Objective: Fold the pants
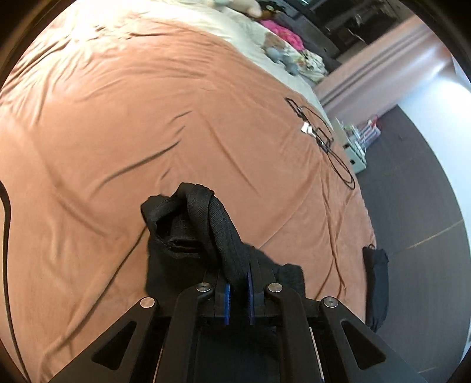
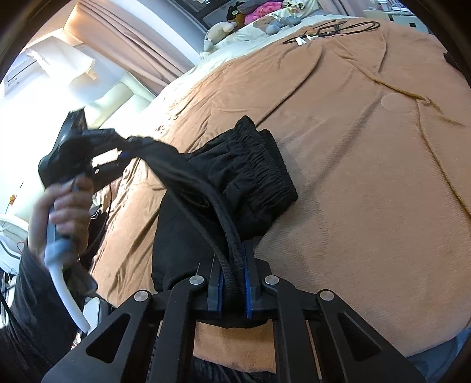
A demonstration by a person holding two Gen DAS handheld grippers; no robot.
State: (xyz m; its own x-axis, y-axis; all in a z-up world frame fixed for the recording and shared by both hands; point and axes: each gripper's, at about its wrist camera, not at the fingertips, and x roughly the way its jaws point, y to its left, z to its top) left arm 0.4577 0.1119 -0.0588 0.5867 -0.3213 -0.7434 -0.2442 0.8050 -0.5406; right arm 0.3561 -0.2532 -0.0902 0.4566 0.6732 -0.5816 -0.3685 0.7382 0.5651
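Black pants (image 2: 250, 173) lie bunched on the orange blanket (image 2: 368, 165), their elastic waistband up and to the right. My right gripper (image 2: 234, 282) is shut on a black hem edge of the pants above the bed's near edge. My left gripper (image 1: 239, 282) is shut on another hem of the pants (image 1: 203, 218), lifted off the blanket. In the right wrist view the left gripper (image 2: 123, 141) shows at left, held by a hand (image 2: 63, 203), with the fabric stretched between the two grippers.
Black cables (image 1: 321, 138) lie on the blanket (image 1: 147, 117) near the far right edge. Stuffed toys and clothes (image 2: 265, 17) sit by the head of the bed. A black pouch (image 1: 376, 282) hangs at the bed's edge. Dark floor (image 1: 412, 191) lies to the right.
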